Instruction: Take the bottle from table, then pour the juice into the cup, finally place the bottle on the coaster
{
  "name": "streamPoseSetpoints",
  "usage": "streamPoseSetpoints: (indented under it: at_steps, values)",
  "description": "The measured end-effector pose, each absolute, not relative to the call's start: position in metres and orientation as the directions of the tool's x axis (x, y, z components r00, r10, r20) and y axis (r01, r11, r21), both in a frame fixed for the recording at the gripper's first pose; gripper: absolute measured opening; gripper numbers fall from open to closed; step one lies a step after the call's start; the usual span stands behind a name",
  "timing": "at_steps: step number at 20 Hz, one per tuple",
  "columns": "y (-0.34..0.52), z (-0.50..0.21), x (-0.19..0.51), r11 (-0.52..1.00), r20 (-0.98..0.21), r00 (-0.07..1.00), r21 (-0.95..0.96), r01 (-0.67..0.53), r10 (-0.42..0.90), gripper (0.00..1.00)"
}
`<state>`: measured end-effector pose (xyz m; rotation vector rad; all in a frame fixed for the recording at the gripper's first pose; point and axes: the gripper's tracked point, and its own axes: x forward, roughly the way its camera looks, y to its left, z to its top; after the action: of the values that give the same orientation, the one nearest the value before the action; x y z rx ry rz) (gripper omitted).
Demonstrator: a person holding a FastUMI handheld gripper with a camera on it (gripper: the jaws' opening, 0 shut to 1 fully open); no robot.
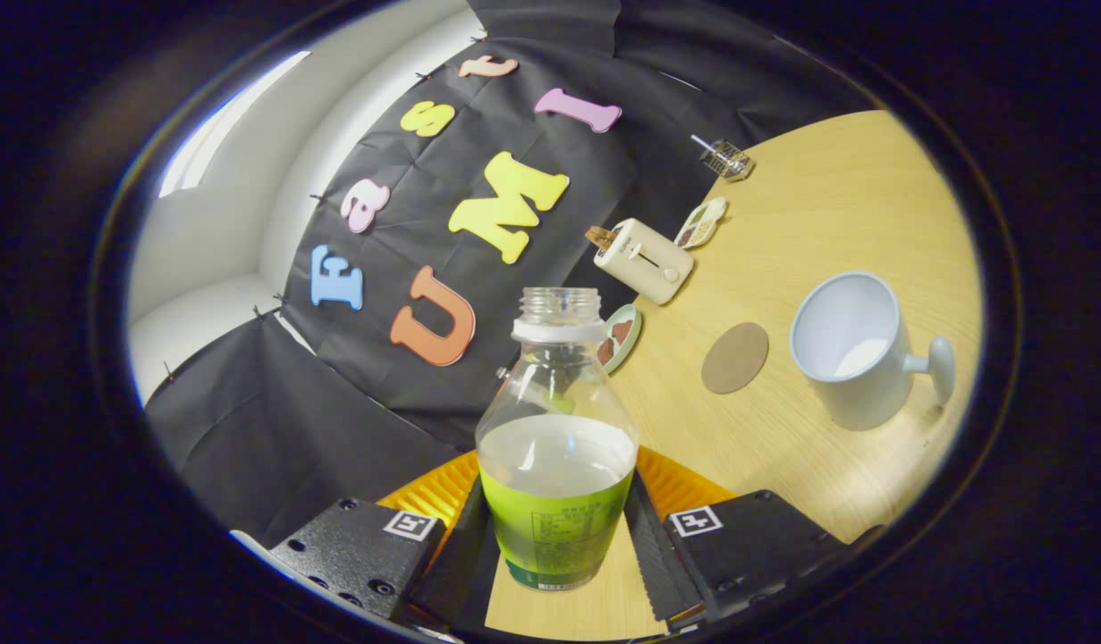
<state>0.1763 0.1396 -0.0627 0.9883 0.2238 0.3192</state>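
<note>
Wooden table (836, 206) behind uncapped bottle (556, 447), neck up, in claw (557, 546).

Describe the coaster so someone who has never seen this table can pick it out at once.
Start at the wooden table, beyond the gripper, whose fingers clamp the uncapped bottle. Find the white mug; the coaster lies flat beside it, apart from it, nearer than the cream toaster. It is the one plain brown disc there, bare, unlike the small dishes holding food.

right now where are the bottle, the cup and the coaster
bottle (557, 501): gripper view, on its green label, between the fingers
cup (859, 394): gripper view, on its outer wall
coaster (734, 358): gripper view, on its flat brown top
</note>
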Motion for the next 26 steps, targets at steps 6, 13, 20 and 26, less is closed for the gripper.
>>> streamPoseSetpoints:
  at_steps: [6, 13, 20, 26]
  values:
    - [0.139, -0.048, 0.176, 0.326, 0.019, 0.916, 0.931, -0.163, 0.401, 0.79]
    - [0.133, -0.036, 0.174, 0.115, 0.106, 0.899, 0.979, -0.170, 0.425, 0.79]
    - [0.121, -0.029, 0.175, -0.070, 0.186, 0.884, 0.983, -0.172, 0.429, 0.79]
    - [0.109, -0.020, 0.175, -0.288, 0.275, 0.874, 0.943, -0.164, 0.401, 0.79]
